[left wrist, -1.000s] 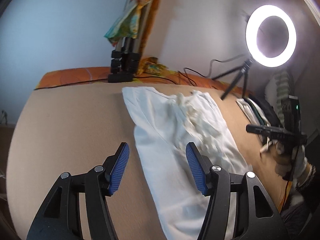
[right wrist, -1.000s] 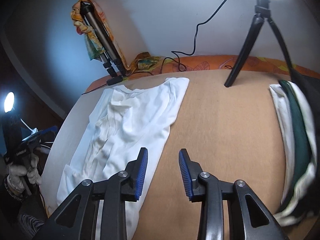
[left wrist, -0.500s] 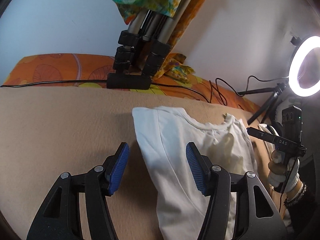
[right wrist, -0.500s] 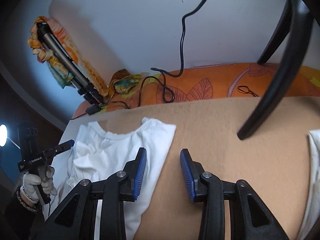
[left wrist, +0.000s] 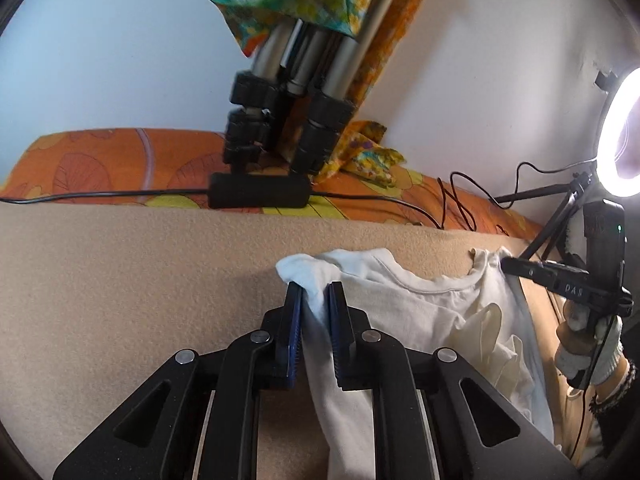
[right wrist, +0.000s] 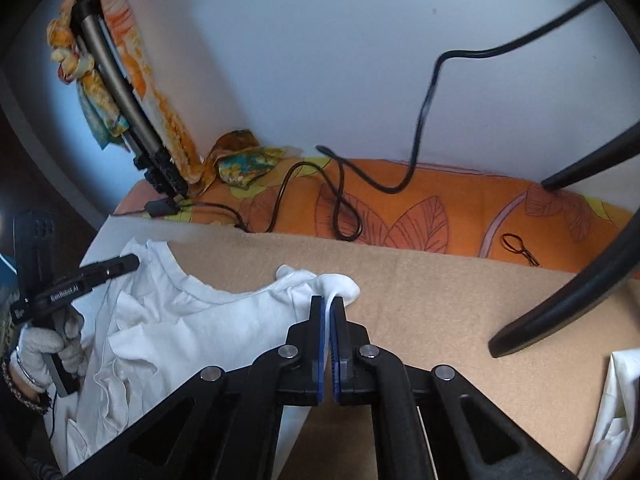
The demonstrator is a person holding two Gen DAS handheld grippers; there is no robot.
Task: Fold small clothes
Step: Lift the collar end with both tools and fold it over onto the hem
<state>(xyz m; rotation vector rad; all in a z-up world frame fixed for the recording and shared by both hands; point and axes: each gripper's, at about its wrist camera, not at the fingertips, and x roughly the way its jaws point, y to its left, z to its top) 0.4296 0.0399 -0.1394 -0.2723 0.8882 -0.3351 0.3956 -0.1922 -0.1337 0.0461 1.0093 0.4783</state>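
A white T-shirt (left wrist: 420, 312) lies on the tan blanket (left wrist: 120, 280), neckline toward the wall. My left gripper (left wrist: 314, 292) has its jaws closing, with the bunched left shoulder corner of the shirt pinched between the blue pads. In the right wrist view the same T-shirt (right wrist: 208, 320) spreads to the left, and my right gripper (right wrist: 328, 300) is shut on its right shoulder corner, a small fold of cloth poking out past the tips. A gloved hand (left wrist: 580, 344) holds the right tool, and another gloved hand (right wrist: 40, 356) holds the left one.
A folded tripod (left wrist: 288, 120) draped in a colourful cloth leans on the wall above a black power block (left wrist: 260, 196). Cables (right wrist: 340, 200) trail over the orange sheet (right wrist: 420, 216). A ring light (left wrist: 624, 132) glows at right. A black stand leg (right wrist: 560, 312) and piled clothes (right wrist: 616, 400) sit at right.
Both grippers moved forward along the shirt to its shoulder corners and went from open to shut on the cloth, which is now bunched up at each grip.
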